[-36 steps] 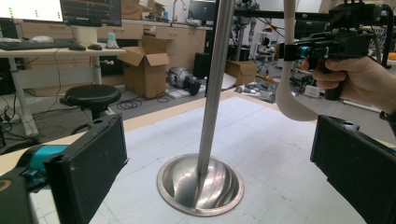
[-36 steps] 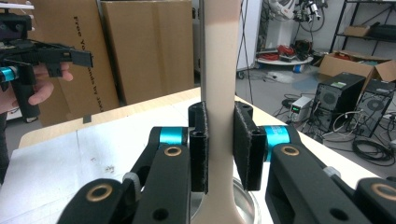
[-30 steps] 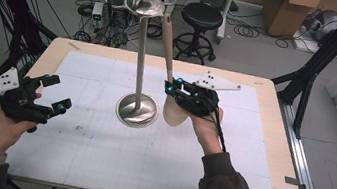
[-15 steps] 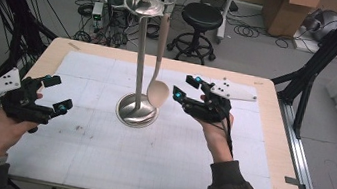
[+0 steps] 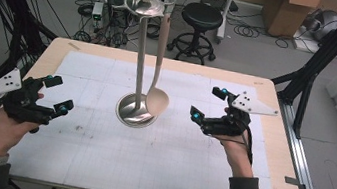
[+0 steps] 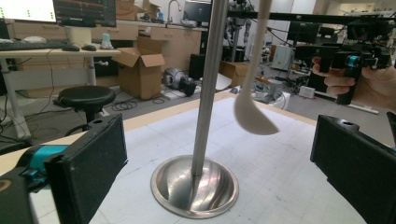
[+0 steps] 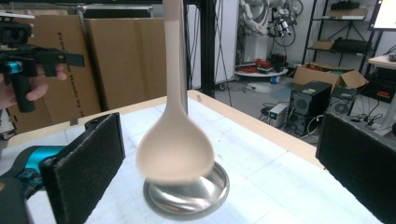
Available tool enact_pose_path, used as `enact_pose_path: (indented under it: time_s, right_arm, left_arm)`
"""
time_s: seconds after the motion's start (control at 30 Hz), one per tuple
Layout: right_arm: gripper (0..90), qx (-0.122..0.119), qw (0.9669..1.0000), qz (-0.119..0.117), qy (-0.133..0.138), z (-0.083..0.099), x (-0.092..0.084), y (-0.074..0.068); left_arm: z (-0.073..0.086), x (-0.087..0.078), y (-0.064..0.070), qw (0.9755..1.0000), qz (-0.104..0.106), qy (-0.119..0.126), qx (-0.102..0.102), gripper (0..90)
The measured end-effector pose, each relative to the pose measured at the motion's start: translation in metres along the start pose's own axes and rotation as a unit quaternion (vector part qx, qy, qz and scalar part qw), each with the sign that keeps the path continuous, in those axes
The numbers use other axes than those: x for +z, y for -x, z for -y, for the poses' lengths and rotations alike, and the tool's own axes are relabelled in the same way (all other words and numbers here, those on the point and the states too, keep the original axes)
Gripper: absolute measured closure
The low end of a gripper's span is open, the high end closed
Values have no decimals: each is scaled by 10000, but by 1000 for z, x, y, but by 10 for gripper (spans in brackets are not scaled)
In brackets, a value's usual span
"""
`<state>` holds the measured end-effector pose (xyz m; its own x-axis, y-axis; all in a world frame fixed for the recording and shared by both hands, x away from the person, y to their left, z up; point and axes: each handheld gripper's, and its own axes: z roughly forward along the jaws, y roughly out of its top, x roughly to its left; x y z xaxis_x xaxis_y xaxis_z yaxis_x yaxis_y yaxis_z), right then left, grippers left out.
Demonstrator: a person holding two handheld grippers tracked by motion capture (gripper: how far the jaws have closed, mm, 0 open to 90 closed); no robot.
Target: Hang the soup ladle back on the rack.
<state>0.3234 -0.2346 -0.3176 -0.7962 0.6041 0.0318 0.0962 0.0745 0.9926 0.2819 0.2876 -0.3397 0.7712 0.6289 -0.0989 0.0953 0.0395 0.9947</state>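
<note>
High view has the ladle [image 5: 156,100] at frame centre, hanging by its handle from the top ring of the stand [image 5: 139,60], bowl low beside the stand's base. Its hook end is hard to make out against the ring. Right gripper view cuts the handle off at the top edge and blurs the bowl, which hides part of the base. The right gripper [image 5: 208,104], centre right, has just been opening; its jaws stand wide and released, nothing between them, apart from the ladle. The left gripper [image 5: 58,94], lower left, also gapes, gripping nothing. Both rest over the table [image 5: 271,140].
</note>
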Motion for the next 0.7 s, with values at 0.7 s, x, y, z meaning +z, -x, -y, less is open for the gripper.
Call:
enact_pose_path:
  time_s: [0.7]
  right_arm:
    - [2, 233, 9992, -278, 144, 40, -65, 21]
  left_arm:
    - [3, 3, 0, 10000, -27, -58, 8, 40]
